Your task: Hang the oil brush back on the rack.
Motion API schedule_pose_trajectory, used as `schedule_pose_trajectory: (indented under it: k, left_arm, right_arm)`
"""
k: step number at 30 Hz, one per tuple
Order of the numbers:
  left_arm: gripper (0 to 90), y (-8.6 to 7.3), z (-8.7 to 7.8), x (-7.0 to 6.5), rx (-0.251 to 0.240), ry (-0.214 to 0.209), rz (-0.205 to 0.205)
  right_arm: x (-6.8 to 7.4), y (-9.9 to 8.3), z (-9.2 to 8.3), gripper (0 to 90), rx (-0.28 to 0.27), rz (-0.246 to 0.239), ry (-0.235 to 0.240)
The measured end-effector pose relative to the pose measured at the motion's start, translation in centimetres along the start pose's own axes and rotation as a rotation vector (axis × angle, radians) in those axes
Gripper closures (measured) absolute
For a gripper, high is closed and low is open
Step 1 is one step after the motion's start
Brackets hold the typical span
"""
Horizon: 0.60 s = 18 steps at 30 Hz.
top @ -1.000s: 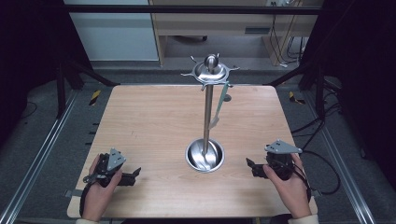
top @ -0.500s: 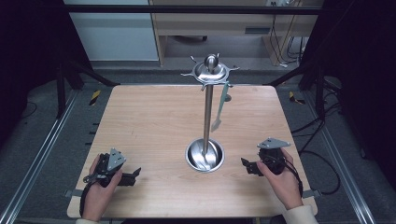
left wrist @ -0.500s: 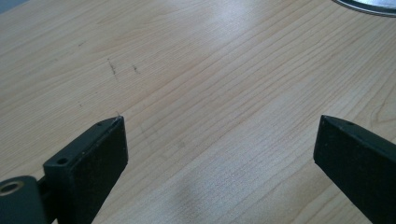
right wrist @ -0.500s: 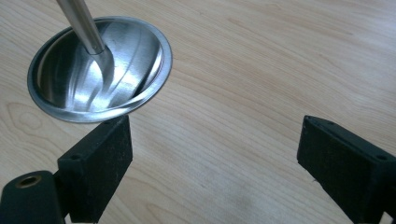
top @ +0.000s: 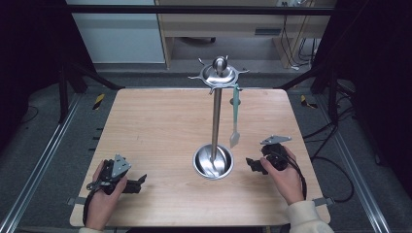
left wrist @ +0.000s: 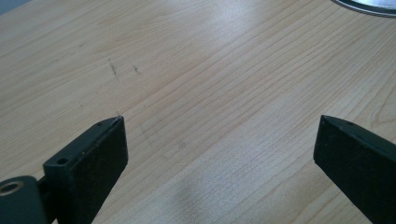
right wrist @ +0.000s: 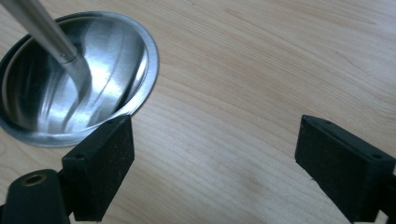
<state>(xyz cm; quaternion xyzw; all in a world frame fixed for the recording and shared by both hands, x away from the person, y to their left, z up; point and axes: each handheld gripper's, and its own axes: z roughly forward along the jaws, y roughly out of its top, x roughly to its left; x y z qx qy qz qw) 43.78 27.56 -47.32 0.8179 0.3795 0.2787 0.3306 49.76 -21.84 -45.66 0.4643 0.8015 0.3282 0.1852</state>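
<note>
Just ahead of the right gripper [top: 253, 165] | we're approaching the rack's steel base bowl [top: 213, 161], jaws spread, empty | spatula [top: 235, 116] hanging above it for grabbing | left gripper [top: 137, 181] spread, resting aside

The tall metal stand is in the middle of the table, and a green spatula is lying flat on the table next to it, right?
Not quite. The green spatula isn't lying flat; it hangs from a hook at the top of the metal stand, as the high view shows. The stand does sit mid-table, its base a shiny bowl.
</note>
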Motion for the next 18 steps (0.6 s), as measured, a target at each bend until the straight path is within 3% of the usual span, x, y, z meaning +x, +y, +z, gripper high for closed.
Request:
schedule_pose_trajectory:
  k: [11,13,18]
  left_arm:
    - [2.6,0.0,0.0,0.1,0.002,0.0,0.005]
    - [2.6,0.1,0.0,0.1,-0.001,-0.002,0.0]
    - [2.6,0.1,0.0,0.1,0.002,-0.001,0.004]
  right_arm:
    - [-1.6,1.5,1.6,15.8,0.022,0.094,-0.039]
    - [-1.7,1.5,1.8,15.8,0.017,0.101,-0.058]
    - [-1.6,1.3,1.9,15.0,0.011,0.101,-0.05]
